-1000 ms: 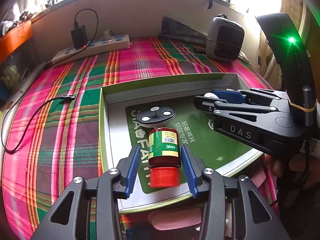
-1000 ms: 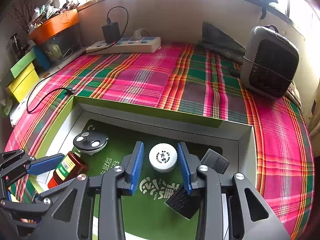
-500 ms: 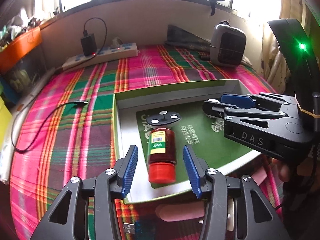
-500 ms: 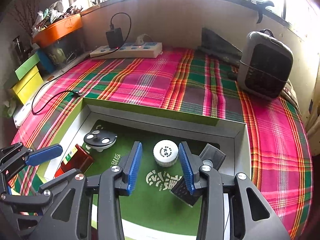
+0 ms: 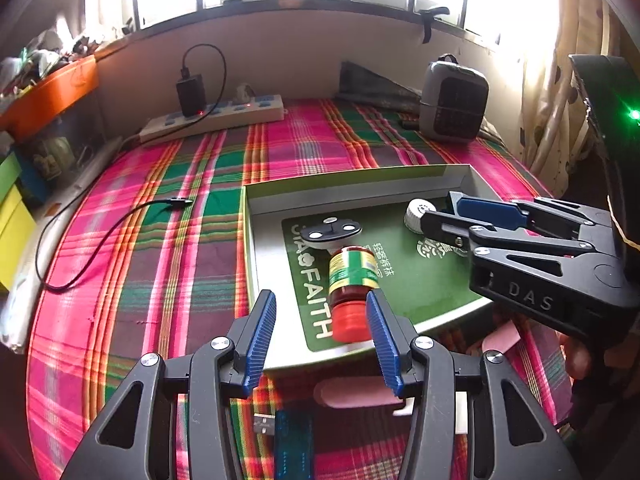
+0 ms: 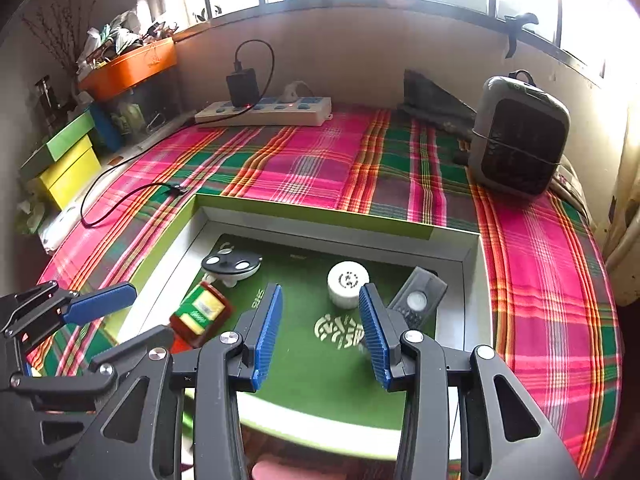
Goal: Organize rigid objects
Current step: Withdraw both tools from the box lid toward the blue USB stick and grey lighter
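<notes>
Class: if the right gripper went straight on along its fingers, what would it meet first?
Most likely the white round jar in the green tray, just beyond the open right gripper. Depth is unclear; the tray floor might come first.

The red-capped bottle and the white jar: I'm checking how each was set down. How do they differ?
The red-capped bottle lies on its side; the white jar stands upright. The bottle is dark red with a green and yellow label; the jar is plain white. The bottle looks longer, the jar squat. Both rest in the green box, free of either gripper.
</notes>
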`<action>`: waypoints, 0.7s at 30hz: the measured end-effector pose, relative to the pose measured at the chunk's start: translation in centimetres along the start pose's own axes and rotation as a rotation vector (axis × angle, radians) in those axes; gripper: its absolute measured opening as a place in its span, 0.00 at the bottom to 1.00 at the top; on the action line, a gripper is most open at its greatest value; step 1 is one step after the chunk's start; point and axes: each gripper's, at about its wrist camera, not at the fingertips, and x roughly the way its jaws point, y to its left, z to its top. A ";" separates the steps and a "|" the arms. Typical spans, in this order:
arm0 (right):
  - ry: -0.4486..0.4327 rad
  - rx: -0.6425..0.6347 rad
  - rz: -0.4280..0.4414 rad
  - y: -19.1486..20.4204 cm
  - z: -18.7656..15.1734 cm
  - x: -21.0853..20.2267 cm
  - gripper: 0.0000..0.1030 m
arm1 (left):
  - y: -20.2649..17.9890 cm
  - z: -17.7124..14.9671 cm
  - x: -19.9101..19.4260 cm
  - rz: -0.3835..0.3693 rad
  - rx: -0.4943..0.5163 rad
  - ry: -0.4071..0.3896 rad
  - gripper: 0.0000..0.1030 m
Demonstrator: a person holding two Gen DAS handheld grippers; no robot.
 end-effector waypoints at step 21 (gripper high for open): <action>-0.061 0.050 -0.007 0.8 -4.1 -5.7 0.40 | 1.8 -3.7 -4.0 0.006 -0.060 -0.024 0.45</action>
